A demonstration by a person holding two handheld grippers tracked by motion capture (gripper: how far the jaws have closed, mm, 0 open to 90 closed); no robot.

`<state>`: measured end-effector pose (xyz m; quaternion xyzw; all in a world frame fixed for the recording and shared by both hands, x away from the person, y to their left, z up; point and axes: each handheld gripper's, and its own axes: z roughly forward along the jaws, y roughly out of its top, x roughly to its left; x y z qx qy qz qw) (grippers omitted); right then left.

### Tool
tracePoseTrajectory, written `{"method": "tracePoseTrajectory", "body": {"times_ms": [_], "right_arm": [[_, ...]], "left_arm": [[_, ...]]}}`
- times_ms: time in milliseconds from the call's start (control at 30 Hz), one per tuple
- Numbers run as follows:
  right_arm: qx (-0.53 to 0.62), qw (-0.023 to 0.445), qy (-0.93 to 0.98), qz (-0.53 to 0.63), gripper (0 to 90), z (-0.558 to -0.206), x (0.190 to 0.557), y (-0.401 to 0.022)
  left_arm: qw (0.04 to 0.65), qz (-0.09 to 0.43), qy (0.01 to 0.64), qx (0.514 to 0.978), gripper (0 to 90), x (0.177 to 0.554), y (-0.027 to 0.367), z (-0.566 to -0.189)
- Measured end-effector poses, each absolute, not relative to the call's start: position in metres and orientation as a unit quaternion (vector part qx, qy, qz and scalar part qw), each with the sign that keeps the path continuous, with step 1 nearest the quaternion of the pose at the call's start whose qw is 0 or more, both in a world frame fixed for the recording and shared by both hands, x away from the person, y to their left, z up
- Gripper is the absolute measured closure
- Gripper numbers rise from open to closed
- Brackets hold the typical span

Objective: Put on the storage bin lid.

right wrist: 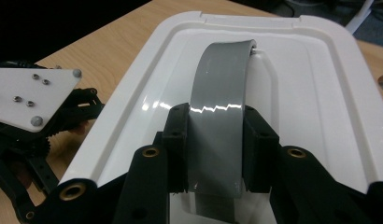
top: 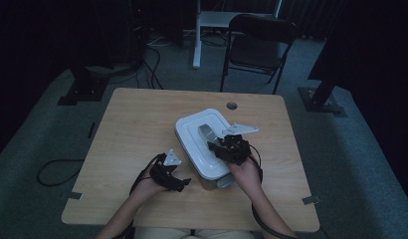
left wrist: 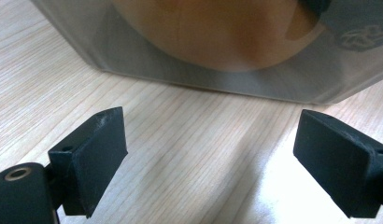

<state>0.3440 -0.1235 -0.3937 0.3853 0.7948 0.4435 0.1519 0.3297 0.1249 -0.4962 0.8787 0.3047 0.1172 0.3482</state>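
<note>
Box: a white lidded box (top: 204,144) sits on the table (top: 137,124), right of centre and turned at an angle to the table's edges. Its side wall (left wrist: 217,56) is clear or frosted, and something tan shows through it; what that is cannot be told.
Lid: white (right wrist: 297,84), with a raised rim and a sunken middle panel, lying flat on the box.
Handle: a grey strap handle (right wrist: 220,116) arches up from the middle of the lid and runs along its length. In the high view it shows as a grey strip (top: 207,132) on the lid.
Right hand-held gripper: (top: 231,148) over the near right part of the lid, clenched on the handle. Its two black pads (right wrist: 178,140) press the strap's side edges near the handle's near end.
Left hand-held gripper: (top: 178,181) low over the table at the box's near left corner, pointing at the box wall. Its jaws are released and wide apart, with bare wood between them, and the black pads (left wrist: 98,154) stand just short of the wall without touching it.
Hands: both forearms come in from the near edge, the right hand (top: 244,172) beside the box's near corner.
Behind the table: a dark folding chair (top: 259,42) on grey carpet, well apart from the table.
</note>
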Motion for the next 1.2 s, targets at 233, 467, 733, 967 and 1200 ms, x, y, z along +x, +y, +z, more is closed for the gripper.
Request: {"method": "tracePoseTrajectory", "body": {"times_ms": [233,467,733,967,1200], "right_arm": [[0.381,0.129,0.804,0.438,67.7,-0.393,0.347,-0.123],[0.381,0.13,0.806,0.434,67.8,-0.394,0.347,-0.121],[0.376,0.122,0.808,0.436,65.7,-0.4,0.345,-0.125],[0.362,0.106,0.815,0.439,47.6,-0.398,0.344,-0.126],[0.384,0.138,0.778,0.479,16.1,-0.384,0.343,-0.154]], "left_arm": [[0.351,0.115,0.306,0.877,10.4,0.33,0.125,-0.497],[0.352,0.114,0.308,0.876,10.4,0.329,0.125,-0.497],[0.351,0.114,0.309,0.877,10.3,0.331,0.124,-0.498],[0.354,0.115,0.312,0.874,10.4,0.333,0.126,-0.496],[0.354,0.116,0.316,0.872,10.4,0.334,0.126,-0.494]]}}
